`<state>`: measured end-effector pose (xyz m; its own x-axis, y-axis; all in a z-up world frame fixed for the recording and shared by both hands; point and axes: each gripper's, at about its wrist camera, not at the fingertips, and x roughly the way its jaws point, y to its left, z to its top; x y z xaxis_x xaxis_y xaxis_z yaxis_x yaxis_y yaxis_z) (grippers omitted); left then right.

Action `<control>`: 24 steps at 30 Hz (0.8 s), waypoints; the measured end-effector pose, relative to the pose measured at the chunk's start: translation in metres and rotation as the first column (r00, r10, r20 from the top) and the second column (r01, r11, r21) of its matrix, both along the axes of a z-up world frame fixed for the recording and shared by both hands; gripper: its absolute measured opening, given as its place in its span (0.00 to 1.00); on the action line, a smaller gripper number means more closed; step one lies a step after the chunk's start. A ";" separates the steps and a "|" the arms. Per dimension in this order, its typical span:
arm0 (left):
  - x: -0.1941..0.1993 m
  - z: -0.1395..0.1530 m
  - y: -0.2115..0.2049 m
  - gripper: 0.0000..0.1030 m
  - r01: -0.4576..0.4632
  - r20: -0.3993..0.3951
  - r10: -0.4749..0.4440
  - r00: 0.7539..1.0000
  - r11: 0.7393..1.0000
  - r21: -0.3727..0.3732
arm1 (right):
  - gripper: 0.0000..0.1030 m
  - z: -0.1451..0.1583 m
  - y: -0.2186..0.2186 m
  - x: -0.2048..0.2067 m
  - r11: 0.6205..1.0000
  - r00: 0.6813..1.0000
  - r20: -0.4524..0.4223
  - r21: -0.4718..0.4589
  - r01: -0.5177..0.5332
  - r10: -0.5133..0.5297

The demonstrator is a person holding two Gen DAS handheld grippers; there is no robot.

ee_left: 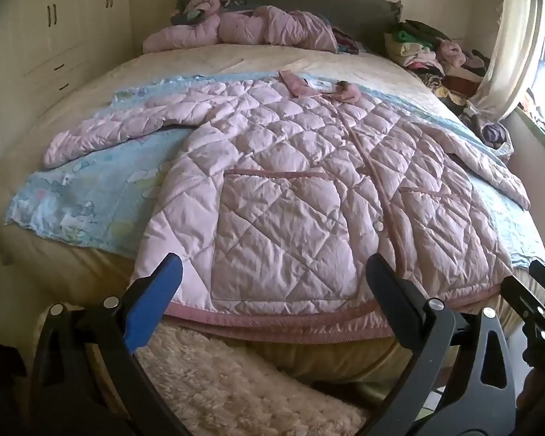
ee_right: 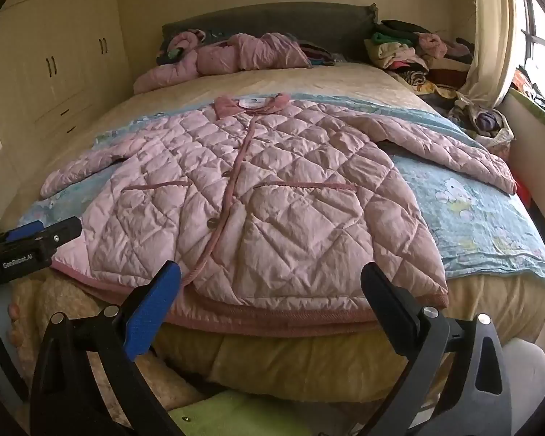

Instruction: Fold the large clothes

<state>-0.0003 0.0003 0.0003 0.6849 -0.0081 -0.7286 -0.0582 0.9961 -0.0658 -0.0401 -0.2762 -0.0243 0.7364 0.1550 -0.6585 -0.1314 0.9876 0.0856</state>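
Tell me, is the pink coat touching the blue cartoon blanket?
Touching. In the right wrist view the pink quilted coat lies flat on the blue cartoon blanket, its sleeve resting across it with no gap.

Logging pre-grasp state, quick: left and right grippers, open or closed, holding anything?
Left gripper: open, holding nothing, just short of the jacket hem.
Right gripper: open, holding nothing, also at the hem.

Pink quilted jacket (ee_right: 258, 196) flat, sleeves spread
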 end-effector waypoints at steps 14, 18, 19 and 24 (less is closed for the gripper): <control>0.000 0.000 0.001 0.92 -0.001 -0.002 0.001 1.000 1.000 0.008 | 0.96 0.000 0.000 -0.003 1.000 1.000 -0.010 -0.005 0.006 -0.006; 0.000 0.000 0.000 0.92 0.001 -0.001 -0.001 1.000 1.000 0.010 | 0.96 0.003 0.000 -0.002 1.000 1.000 -0.012 -0.005 0.009 -0.009; 0.000 0.000 0.000 0.92 0.001 0.000 -0.001 1.000 1.000 0.008 | 0.96 0.003 0.000 -0.002 1.000 1.000 -0.013 -0.005 0.009 -0.009; 0.000 0.000 0.000 0.92 0.002 0.000 -0.002 1.000 1.000 0.008 | 0.96 0.003 0.000 -0.003 1.000 1.000 -0.008 -0.007 0.007 -0.007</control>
